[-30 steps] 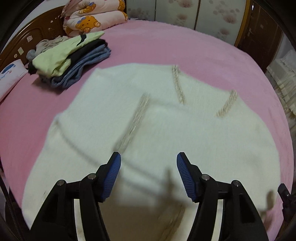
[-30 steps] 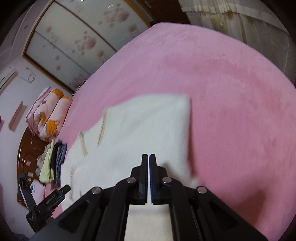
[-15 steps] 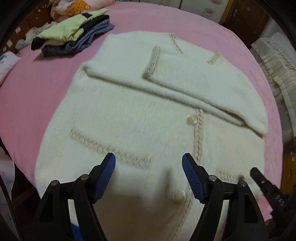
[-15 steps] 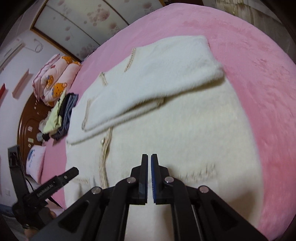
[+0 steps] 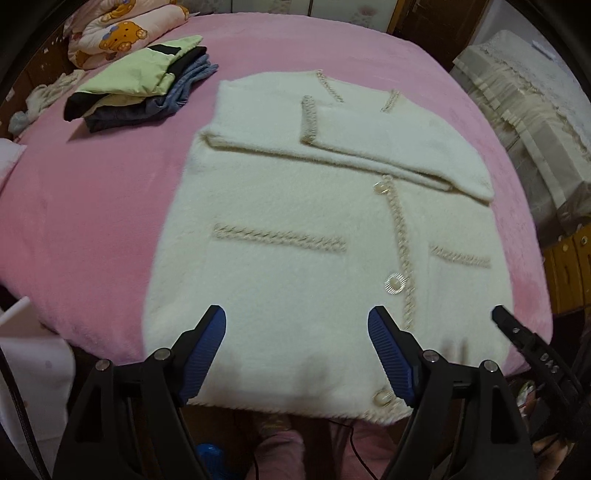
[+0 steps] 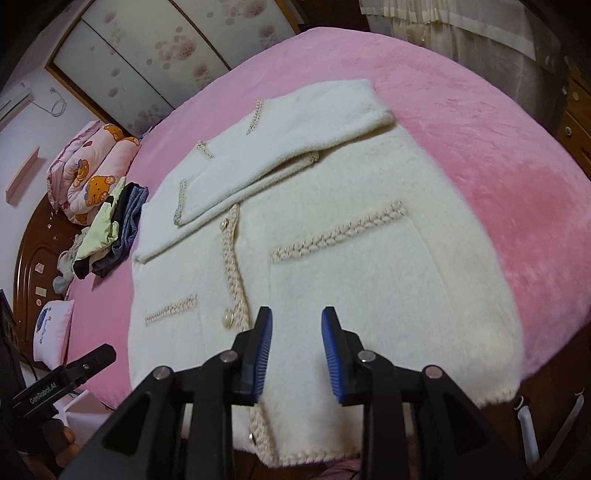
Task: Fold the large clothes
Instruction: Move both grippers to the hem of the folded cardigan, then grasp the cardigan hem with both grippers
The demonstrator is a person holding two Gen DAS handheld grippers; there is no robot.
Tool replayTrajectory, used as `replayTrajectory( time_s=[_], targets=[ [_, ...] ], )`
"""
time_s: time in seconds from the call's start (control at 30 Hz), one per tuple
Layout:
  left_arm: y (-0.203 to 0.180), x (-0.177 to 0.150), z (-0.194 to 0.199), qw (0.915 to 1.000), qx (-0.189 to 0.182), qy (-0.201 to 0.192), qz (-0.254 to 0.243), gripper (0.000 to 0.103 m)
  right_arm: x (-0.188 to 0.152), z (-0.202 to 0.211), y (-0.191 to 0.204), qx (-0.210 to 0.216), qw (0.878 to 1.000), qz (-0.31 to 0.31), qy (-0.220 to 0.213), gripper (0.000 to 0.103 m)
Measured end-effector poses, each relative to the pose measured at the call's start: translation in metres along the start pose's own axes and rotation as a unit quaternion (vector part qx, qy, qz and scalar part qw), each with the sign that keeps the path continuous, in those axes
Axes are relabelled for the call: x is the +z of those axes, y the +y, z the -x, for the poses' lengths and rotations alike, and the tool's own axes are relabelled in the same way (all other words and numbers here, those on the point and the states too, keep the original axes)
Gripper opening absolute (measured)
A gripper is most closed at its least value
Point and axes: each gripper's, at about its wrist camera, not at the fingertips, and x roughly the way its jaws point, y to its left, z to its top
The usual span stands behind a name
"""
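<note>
Left wrist view gives me the cream cardigan (image 5: 295, 229) spread face-up on the pink bed (image 5: 92, 206), both sleeves folded across its chest, hem at the near edge. My left hand-held gripper (image 5: 297, 332) hangs above that hem with its jaws spread wide; they have just been opening, and nothing is between the blue pads (image 5: 207, 343). Only this view shows the lace-covered furniture (image 5: 524, 122) off the bed's right side, and the tip of the right hand-held gripper (image 5: 517, 332) poking in at the lower right.

From the right wrist camera I see the same cardigan (image 6: 332, 240) from its other side. The right hand-held gripper (image 6: 296, 350) is over the lower front near the button band, jaws partly apart and just opening, gripping nothing. This view alone shows the flowered wardrobe doors (image 6: 147, 55), the curtain (image 6: 461, 26) and the small pillow (image 6: 51, 328).

Both views catch the stack of folded clothes (image 5: 144, 85) and the bear-print quilt (image 6: 88, 166) near the headboard.
</note>
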Motion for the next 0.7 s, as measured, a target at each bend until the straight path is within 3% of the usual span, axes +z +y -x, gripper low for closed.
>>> replayTrajectory(
  time_s=[0.03, 0.23, 0.43, 0.57, 0.7],
  targets=[
    [0.003, -0.005, 0.003, 1.0, 0.008, 0.003, 0.0, 0.078, -0.007, 0.005, 0.001, -0.004, 1.0, 0.001, -0.002, 0.043],
    [0.032, -0.036, -0.002, 0.9986, 0.042, 0.034, -0.002, 0.078, -0.035, 0.015, 0.001, -0.034, 0.999, 0.005, 0.013, 0.057],
    [0.072, -0.066, -0.033, 0.9943, 0.056, 0.091, 0.006, 0.078, -0.061, 0.016, -0.019, -0.092, 0.995, 0.018, 0.032, 0.058],
    [0.103, -0.078, -0.051, 0.9918, 0.049, 0.116, 0.023, 0.083, -0.07, 0.017, -0.055, -0.143, 0.989, 0.016, 0.041, 0.058],
    [0.126, -0.083, -0.061, 0.9898, 0.057, 0.13, 0.011, 0.086, -0.067, 0.021, -0.092, -0.167, 0.985, 0.006, 0.035, 0.058]
  ],
)
